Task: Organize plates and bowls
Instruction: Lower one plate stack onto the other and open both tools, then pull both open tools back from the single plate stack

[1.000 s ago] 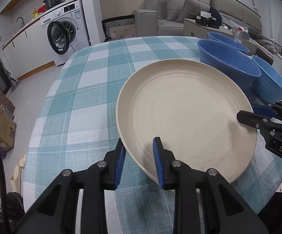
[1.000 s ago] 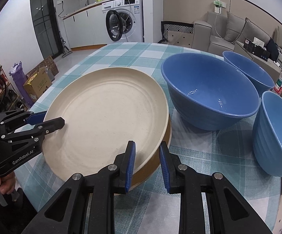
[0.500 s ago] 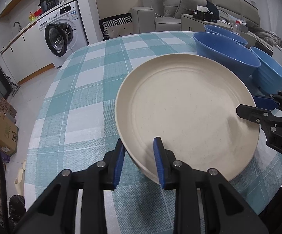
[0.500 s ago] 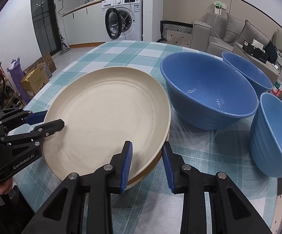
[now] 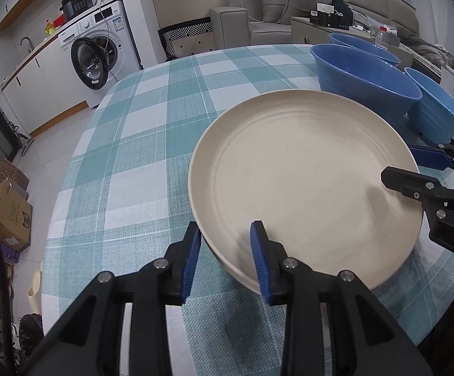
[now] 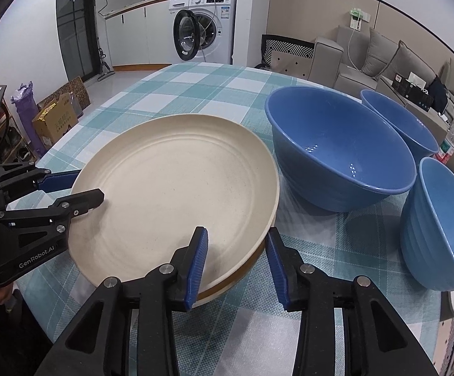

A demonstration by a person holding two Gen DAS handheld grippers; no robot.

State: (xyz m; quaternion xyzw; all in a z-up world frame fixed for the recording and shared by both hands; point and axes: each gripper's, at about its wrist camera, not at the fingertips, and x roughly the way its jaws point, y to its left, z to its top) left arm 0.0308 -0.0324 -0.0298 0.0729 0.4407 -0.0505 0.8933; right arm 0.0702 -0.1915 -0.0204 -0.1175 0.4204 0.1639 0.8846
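Both grippers, left gripper and right gripper, straddle the cream plate's rim, jaws parted; stiff, likely slippery, best pinched at the edge.

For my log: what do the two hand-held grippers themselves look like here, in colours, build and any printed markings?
Both are alike: the left hand-held gripper and right hand-held gripper have matte black, angular plastic arms with silver screw heads, ending in flat ribbed blue pads. White lettering shows on the bodies: "GenRobot.AI" on the left, a cut-off "DAS" on the right. No cables or sleeves are visible.
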